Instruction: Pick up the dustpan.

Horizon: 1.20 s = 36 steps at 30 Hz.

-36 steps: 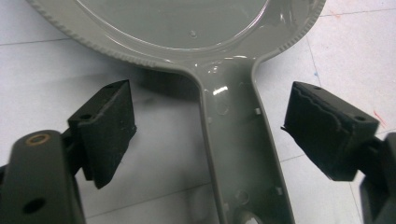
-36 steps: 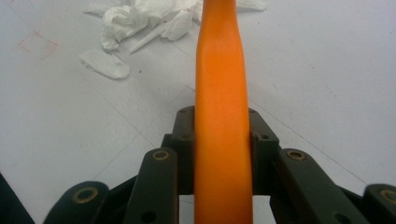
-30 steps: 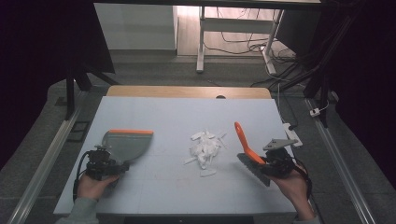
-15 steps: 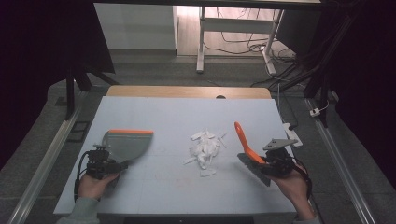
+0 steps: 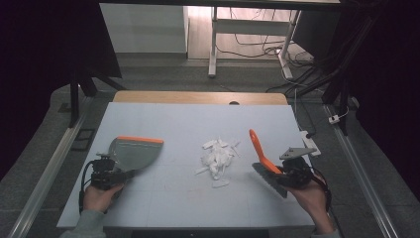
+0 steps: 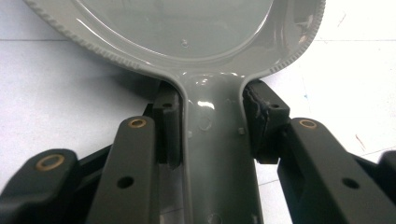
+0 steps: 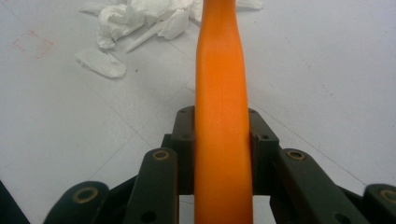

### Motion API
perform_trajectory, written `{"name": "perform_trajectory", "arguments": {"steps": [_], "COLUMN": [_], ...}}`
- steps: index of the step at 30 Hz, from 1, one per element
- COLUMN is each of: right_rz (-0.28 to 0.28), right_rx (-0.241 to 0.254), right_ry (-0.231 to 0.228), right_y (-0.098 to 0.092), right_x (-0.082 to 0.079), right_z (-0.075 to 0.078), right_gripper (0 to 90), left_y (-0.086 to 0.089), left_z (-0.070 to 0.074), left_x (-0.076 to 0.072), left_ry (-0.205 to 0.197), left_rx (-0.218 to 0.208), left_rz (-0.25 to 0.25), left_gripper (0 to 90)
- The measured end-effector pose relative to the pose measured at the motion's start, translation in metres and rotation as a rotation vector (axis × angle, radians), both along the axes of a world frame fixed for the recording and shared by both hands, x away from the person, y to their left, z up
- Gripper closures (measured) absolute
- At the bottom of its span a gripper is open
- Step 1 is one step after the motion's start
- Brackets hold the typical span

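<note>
Grey dustpan (image 5: 132, 154) handle is now clamped in the left hand-held gripper (image 5: 110, 172), whose jaws have just closed on it; the right hand-held gripper (image 5: 289, 174) grips the orange-handled brush (image 5: 262, 161). Paper scraps (image 5: 218, 154) lie mid-desk (image 5: 163, 119) between them. Next, I judge: sweep them into the pan.

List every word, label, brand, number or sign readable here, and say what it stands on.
None can be read: the grey dustpan, the orange-handled brush, the white paper scraps and the table bear no legible print.
A faint red square outline on the table holds no text.
</note>
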State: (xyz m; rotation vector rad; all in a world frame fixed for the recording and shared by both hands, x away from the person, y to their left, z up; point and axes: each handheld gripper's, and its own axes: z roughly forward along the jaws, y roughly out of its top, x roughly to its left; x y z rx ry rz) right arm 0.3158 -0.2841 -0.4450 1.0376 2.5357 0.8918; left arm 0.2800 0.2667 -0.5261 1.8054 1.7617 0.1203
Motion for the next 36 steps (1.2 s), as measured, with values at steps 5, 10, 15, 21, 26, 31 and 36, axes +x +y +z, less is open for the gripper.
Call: {"name": "perform_trajectory", "arguments": {"steps": [5,10,15,21,26,31,36], "right_rz": [0.0,0.001,0.003,0.0,-0.003,-0.016,-0.032], "right_rx": [0.0,0.002,0.004,0.008,0.012,0.03,0.064], "right_ry": [0.0,-0.002,-0.005,-0.01,-0.018,-0.028,-0.036], "right_y": [0.0,0.0,0.001,0.001,0.0,-0.001,-0.002], "right_x": [0.0,0.0,-0.001,-0.001,-0.002,-0.001,0.001], "right_z": [0.0,0.0,0.001,0.002,0.004,0.006,0.009], "right_gripper": [70.2,70.2,70.2,70.2,70.2,70.2,70.2], "left_y": [0.001,0.003,0.005,0.009,0.013,0.019,0.022], "left_z": [0.0,0.001,0.002,0.005,0.009,0.013,0.018], "left_x": [-0.001,-0.002,-0.004,-0.006,-0.008,-0.011,-0.016], "left_ry": [-0.014,-0.044,-0.069,-0.111,-0.15,-0.184,-0.215], "left_rx": [0.0,-0.012,-0.021,-0.034,-0.05,-0.058,-0.083], "left_rz": [-0.004,-0.012,-0.019,-0.034,-0.075,-0.118,-0.152], "left_gripper": [61.1,61.2,61.3,61.3,61.3,61.4,61.4]}}
